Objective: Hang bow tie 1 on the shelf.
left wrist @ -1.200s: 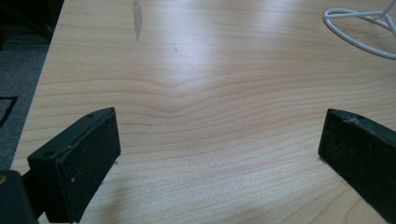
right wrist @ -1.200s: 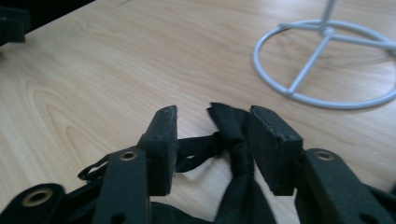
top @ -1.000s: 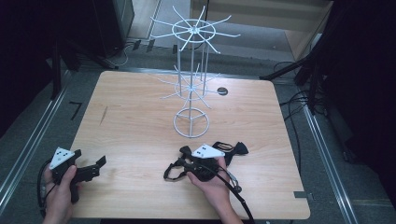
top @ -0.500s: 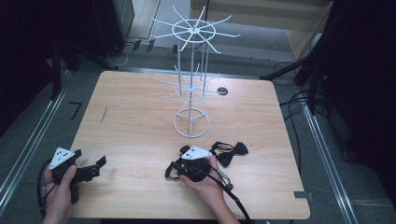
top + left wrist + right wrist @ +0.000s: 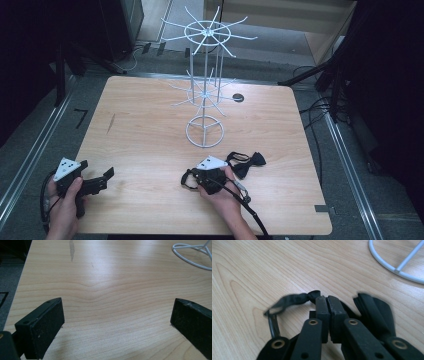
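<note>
Two tongs, two bow ties, one wire rack, one desk.

Left tongs (image 5: 102, 179): near the desk's (image 5: 150, 145) left front corner, held in the left hand (image 5: 67, 200), jaws spread wide over bare wood, nothing between them. Left gripper view: both pads (image 5: 47, 325) seen close, wood grain, a dark streak far up the board, and an arc of the rack's base ring (image 5: 190, 255) at top right.

Rack (image 5: 205, 90): white, upright behind centre; ring base, two tiers of radiating arms. Small dark disc (image 5: 238, 98) on the desk just right of it.

Right tongs (image 5: 197, 176): front centre, in the right hand (image 5: 222, 192), pointing left, shut on a black bow tie (image 5: 372, 312). Right gripper view: jaws pressed flat together, strap (image 5: 289, 301) looping out leftward, folded fabric to the right, base ring at top right — detail too small to read from above.

Second bow tie (image 5: 247, 162): loose on the desk, just right of the right tongs.

Against a second ago: right tongs drawn leftward and nearer the front edge, second bow tie now separate; left tongs unmoved.
</note>
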